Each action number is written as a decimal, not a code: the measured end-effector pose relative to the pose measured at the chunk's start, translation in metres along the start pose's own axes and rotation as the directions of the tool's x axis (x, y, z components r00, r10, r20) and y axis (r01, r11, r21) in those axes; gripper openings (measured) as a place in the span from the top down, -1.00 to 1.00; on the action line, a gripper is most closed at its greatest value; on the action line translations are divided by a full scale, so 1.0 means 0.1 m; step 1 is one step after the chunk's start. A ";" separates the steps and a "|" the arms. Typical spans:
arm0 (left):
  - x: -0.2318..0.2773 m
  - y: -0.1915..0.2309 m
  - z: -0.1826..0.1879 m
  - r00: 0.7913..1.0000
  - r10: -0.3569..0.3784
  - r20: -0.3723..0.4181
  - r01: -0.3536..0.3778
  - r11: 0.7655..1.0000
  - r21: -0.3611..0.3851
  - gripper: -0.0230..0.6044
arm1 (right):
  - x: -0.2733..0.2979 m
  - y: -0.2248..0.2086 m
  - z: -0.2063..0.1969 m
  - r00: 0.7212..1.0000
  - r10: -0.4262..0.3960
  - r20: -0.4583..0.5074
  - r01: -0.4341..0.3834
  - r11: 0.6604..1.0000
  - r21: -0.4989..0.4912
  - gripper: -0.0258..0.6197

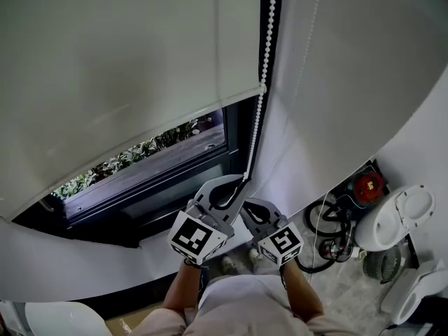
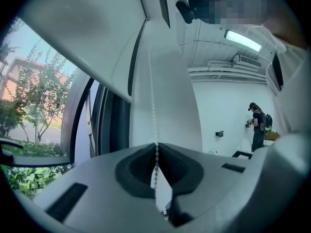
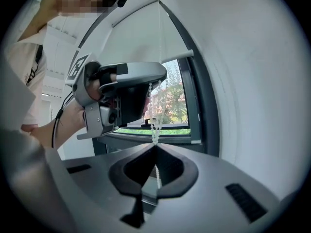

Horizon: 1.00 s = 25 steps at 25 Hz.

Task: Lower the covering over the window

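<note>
A white roller blind [image 1: 105, 68] covers most of the window [image 1: 147, 152], and a strip of glass with greenery shows below its bottom bar. A white bead chain [image 1: 260, 96] hangs down the right side of the frame. My left gripper [image 1: 241, 182] is shut on this chain, which runs from above straight into the closed jaws [image 2: 156, 145]. Just below it, my right gripper [image 1: 246, 212] is shut on the same chain [image 3: 154, 127], where the beads bunch at the pinch [image 3: 155, 147]. The left gripper's body [image 3: 121, 96] hangs close above in the right gripper view.
The dark window frame and sill [image 1: 140, 201] lie below the blind. On the floor at the right are black cables with a red object [image 1: 367, 184] and white appliances [image 1: 395, 219]. A person [image 2: 257, 125] stands far off by the white wall.
</note>
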<state>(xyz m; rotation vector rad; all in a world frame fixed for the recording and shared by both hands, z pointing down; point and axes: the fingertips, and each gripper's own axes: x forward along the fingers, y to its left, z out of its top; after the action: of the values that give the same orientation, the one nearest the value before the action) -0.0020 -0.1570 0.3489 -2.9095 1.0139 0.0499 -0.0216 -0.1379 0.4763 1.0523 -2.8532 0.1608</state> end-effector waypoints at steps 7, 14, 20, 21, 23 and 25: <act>-0.03 -0.04 -0.37 0.999 -0.004 -0.045 0.002 0.998 -0.056 0.88 | 0.05 -0.03 -0.37 0.997 -0.002 -0.072 0.005 0.999 0.037 0.93; -0.07 -0.07 -0.73 0.996 0.001 -0.092 -0.009 0.996 -0.085 0.88 | 0.09 -0.02 -0.69 0.990 0.004 -0.144 0.005 0.998 0.065 0.93; -0.09 -0.10 -1.02 0.994 0.007 -0.113 -0.018 0.995 -0.100 0.88 | 0.09 -0.03 -0.99 0.981 0.015 -0.193 0.004 0.995 0.097 0.93; -0.10 -0.10 -1.08 0.993 0.007 -0.120 -0.019 0.994 -0.104 0.88 | 0.09 -0.03 -1.05 0.979 0.017 -0.205 0.004 0.995 0.101 0.93; -0.11 -0.12 -1.21 0.990 0.006 -0.138 -0.021 0.993 -0.112 0.88 | 0.09 -0.03 -1.17 0.973 0.017 -0.229 0.009 0.994 0.110 0.93; -0.13 -0.14 -1.33 0.988 0.005 -0.157 -0.024 0.993 -0.119 0.88 | 0.07 -0.03 -1.24 0.972 0.013 -0.235 0.016 0.992 0.123 0.93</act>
<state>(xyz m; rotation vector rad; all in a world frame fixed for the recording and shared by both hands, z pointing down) -0.0019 -0.1470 0.4824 -3.0564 1.0907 -0.1226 -0.0186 -0.1282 0.6006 0.9825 -2.6569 0.4376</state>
